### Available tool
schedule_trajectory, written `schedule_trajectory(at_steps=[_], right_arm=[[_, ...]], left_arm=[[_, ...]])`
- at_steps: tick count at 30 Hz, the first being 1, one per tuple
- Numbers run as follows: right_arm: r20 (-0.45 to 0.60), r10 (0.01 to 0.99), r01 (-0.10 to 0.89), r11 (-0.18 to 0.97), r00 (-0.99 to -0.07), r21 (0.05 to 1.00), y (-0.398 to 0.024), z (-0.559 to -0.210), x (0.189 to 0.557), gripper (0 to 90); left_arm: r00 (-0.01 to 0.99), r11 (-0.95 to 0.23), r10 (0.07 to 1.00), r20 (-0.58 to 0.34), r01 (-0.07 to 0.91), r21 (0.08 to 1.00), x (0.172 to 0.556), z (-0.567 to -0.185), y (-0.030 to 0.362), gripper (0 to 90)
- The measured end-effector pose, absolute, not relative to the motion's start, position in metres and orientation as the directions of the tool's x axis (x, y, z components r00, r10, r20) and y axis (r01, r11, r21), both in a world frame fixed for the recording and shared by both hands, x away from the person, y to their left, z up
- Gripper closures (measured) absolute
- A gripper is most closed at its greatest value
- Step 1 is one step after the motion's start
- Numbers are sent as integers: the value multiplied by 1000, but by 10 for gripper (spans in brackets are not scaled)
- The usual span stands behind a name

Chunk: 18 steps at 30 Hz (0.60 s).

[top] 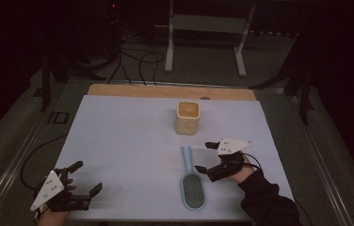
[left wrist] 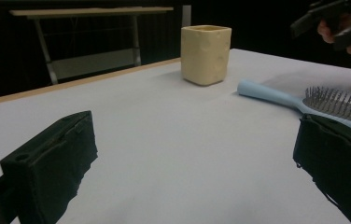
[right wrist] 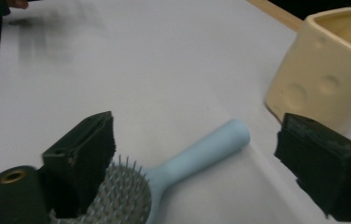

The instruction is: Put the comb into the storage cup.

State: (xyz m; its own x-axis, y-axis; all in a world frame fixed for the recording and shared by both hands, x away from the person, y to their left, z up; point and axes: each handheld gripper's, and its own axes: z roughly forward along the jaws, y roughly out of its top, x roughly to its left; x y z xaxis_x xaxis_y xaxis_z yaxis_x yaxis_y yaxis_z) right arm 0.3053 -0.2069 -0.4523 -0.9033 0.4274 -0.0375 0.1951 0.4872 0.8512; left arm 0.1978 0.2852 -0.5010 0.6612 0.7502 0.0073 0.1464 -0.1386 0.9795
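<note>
A light blue hairbrush (top: 191,181) lies bristles up on the white table cover (top: 132,141), handle pointing toward a cream square cup (top: 188,117) that stands upright farther back. My right gripper (top: 204,157) is open just right of the brush handle; in the right gripper view its jaws straddle the brush handle (right wrist: 201,151), with the cup (right wrist: 332,70) at the upper right. My left gripper (top: 87,177) is open and empty at the front left corner. In the left gripper view, the cup (left wrist: 206,53) and brush (left wrist: 313,100) lie ahead to the right.
A wooden table edge (top: 170,91) runs along the back of the cover. Beyond it stand a white metal frame (top: 208,28) and cables on the dark floor. A dark sleeve (top: 267,200) enters at the bottom right.
</note>
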Motion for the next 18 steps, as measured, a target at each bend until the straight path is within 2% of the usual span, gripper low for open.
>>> schedule_trajectory(at_steps=[8,18], right_arm=[[-13,391,204,507,-920,837,-188,-454,330,144],[-30,354,189,569,-935,801,-159,-462,353,335]], left_arm=[[662,-141,749,11,143,980,198,-501,285,0],[662,-132,749,3,144,981,198,-501,286,0]])
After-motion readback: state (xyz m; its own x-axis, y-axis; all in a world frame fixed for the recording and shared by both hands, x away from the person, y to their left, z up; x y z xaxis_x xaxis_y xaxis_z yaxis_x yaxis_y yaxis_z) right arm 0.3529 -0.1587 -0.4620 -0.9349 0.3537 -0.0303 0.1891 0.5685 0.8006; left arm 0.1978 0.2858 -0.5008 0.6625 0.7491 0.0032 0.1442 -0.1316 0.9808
